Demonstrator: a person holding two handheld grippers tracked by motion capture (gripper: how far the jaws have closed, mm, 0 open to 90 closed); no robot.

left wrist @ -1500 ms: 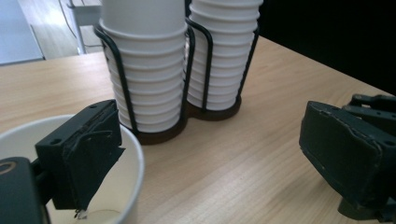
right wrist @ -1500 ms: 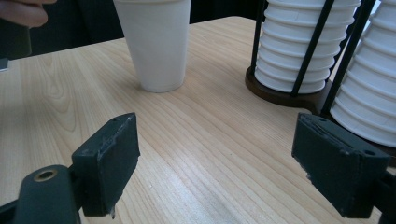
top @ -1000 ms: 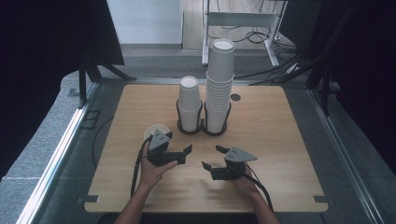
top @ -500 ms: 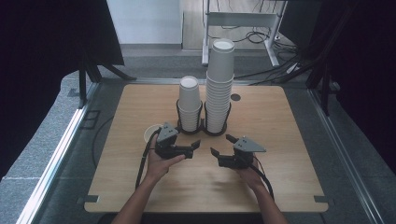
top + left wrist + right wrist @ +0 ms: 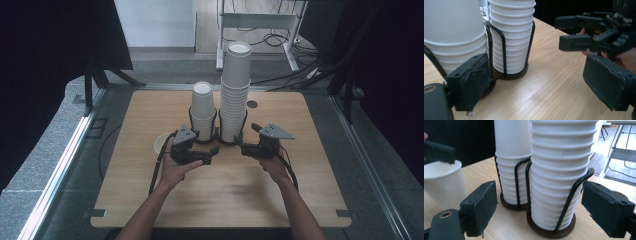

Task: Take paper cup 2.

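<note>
Jaws of both the left gripper (image 5: 216,148) and right gripper (image 5: 239,145) stand wide, holding nothing, the right's just opening further; both face the tall cup stack (image 5: 234,95) in its wire holder (image 5: 227,140) mid-table.

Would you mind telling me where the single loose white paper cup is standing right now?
In the high view the single white paper cup stands upright on the wooden table, left of the left gripper and the shorter cup stack.

Grey carpet floor (image 5: 45,165), black curtains (image 5: 45,45) (cables behind)
</note>
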